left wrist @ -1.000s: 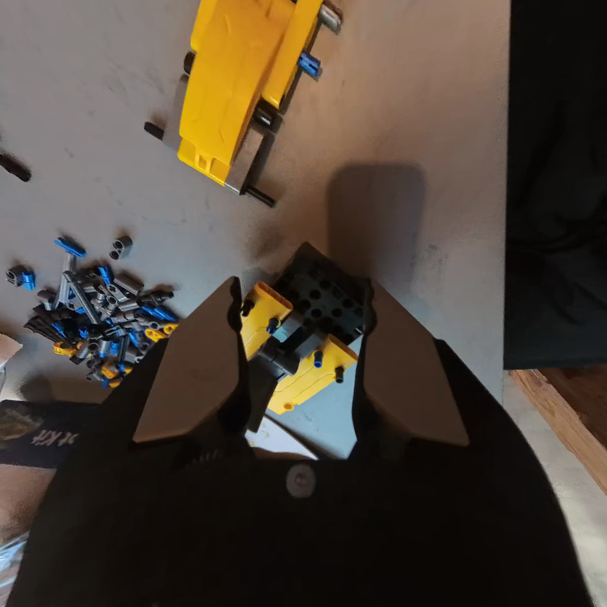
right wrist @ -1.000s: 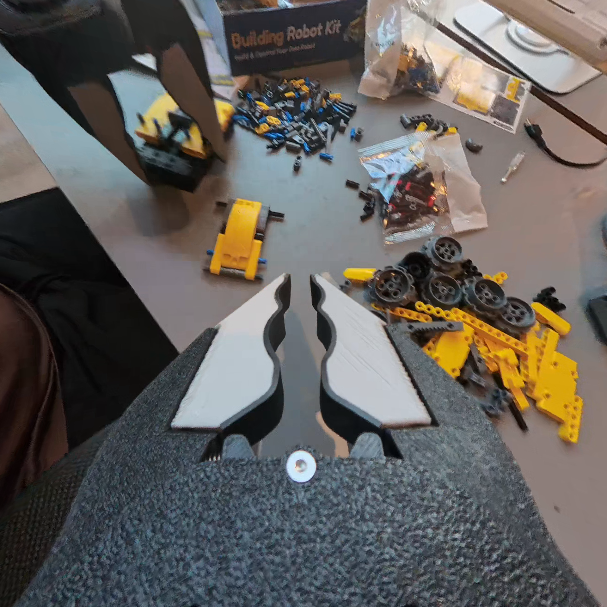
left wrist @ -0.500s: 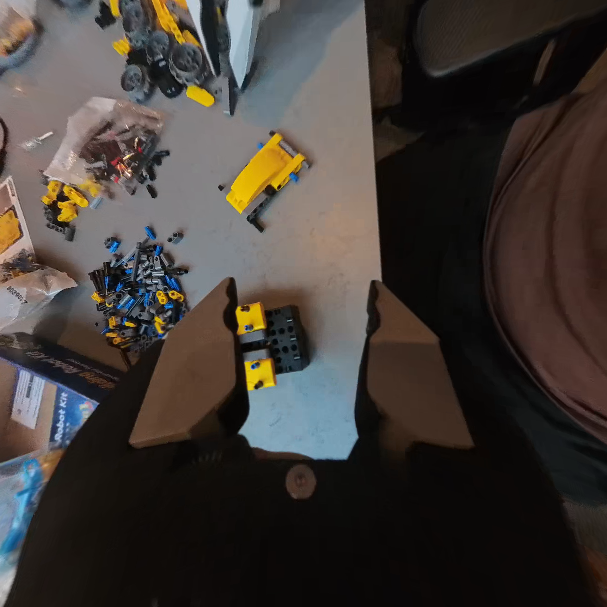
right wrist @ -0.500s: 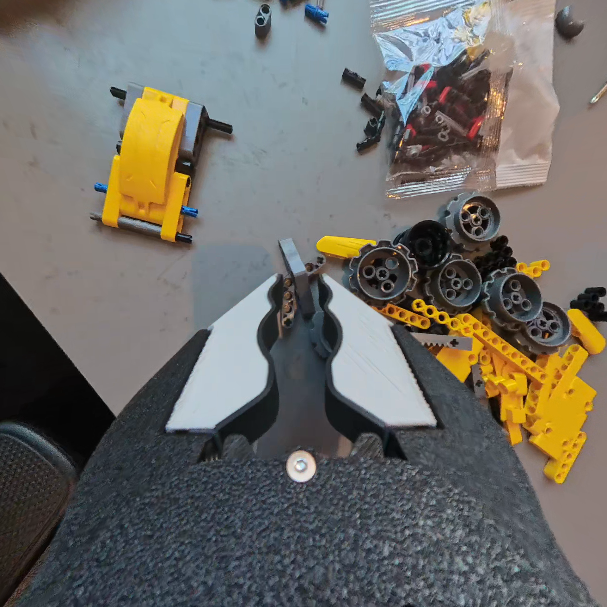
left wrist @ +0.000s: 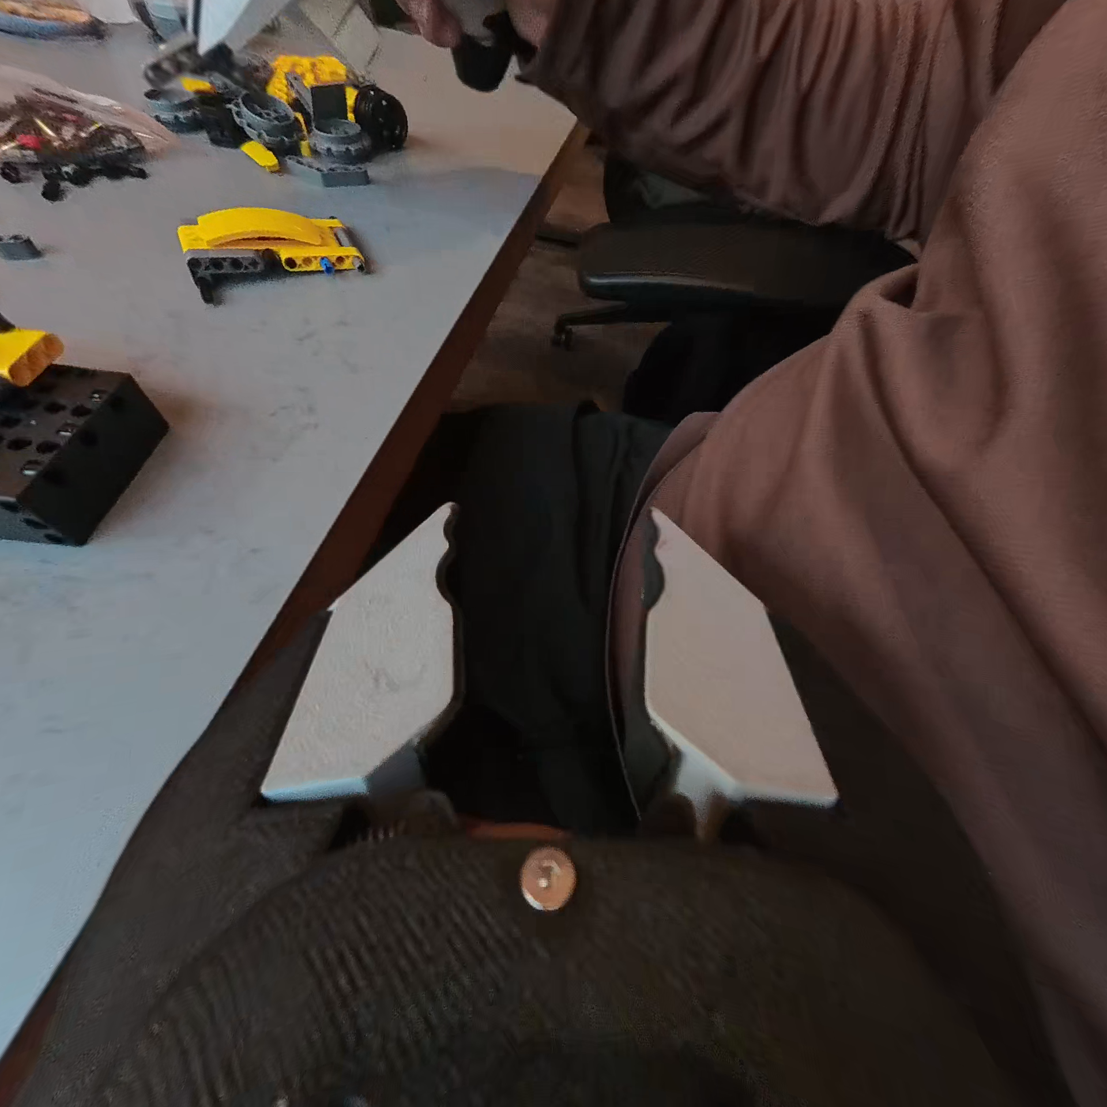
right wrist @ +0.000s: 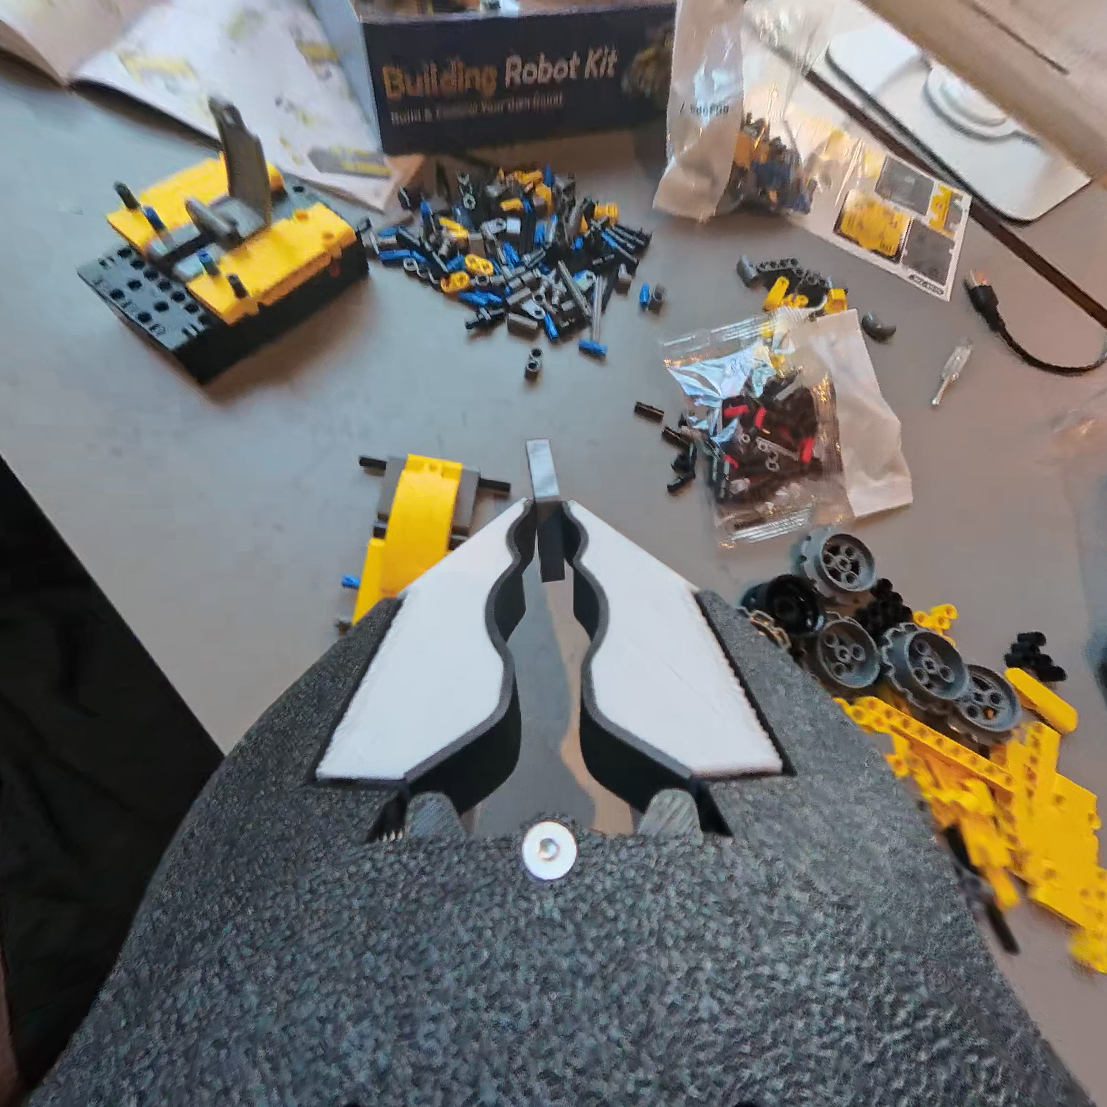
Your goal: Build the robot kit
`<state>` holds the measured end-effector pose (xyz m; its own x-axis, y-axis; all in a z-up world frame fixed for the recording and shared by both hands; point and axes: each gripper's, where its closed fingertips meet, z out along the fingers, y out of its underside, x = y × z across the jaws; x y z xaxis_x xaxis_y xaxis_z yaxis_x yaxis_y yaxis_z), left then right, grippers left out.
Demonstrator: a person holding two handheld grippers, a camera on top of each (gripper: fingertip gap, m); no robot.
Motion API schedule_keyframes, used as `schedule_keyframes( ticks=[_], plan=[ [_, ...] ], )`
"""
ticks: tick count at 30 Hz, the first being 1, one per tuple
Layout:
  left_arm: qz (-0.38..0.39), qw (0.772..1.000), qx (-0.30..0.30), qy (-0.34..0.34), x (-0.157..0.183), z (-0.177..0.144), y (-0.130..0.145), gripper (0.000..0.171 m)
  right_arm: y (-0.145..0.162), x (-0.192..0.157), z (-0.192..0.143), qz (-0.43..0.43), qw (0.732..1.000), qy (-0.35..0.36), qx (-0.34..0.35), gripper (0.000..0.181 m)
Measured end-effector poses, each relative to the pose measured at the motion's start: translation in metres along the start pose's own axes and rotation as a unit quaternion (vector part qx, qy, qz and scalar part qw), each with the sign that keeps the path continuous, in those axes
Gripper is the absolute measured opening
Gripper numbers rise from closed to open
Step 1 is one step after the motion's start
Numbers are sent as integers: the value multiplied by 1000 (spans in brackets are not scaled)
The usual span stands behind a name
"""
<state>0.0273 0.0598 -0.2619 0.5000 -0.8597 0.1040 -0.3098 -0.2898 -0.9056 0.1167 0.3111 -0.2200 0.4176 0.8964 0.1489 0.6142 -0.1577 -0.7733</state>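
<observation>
My right gripper (right wrist: 548, 509) is shut on a dark grey beam piece (right wrist: 546, 497), held above the grey table (right wrist: 239, 431). Just left of it lies a yellow curved sub-assembly (right wrist: 416, 527), also in the left wrist view (left wrist: 269, 242). A black and yellow base block (right wrist: 221, 269) sits far left, also in the left wrist view (left wrist: 66, 455). My left gripper (left wrist: 551, 521) is open and empty, off the table's edge (left wrist: 419, 413), over a person's dark clothing (left wrist: 539, 599) and brown sleeve (left wrist: 898, 479).
A pile of small blue, black and yellow pins (right wrist: 515, 257) lies mid-table. Grey wheels (right wrist: 898, 653) and yellow beams (right wrist: 1018, 797) lie right. A bag of black parts (right wrist: 779, 431), a dark kit box (right wrist: 509, 72), another bag (right wrist: 743, 138) and a chair (left wrist: 719, 263) are nearby.
My left gripper has swung away from the base block and off the table edge, staying open. My right gripper has lifted the dark grey beam from the wheel pile and pulled back.
</observation>
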Motion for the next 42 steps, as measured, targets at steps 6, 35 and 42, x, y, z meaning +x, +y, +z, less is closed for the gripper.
schedule_keyframes(
  ticks=[6, 35, 42],
  plan=[
    [22, 1000, 2, -2, 0, -3, 16, 52, 24, -5, 16, -7, 997, 71, -31, 7],
    [63, 982, -113, -141, -62, -5, 61, 39, 44, -3, 38, 81, 994, 50, -49, 8],
    [67, 981, -111, -146, -63, -7, 61, 38, 36, -1, 31, 102, 994, 40, -11, 13]
  ],
)
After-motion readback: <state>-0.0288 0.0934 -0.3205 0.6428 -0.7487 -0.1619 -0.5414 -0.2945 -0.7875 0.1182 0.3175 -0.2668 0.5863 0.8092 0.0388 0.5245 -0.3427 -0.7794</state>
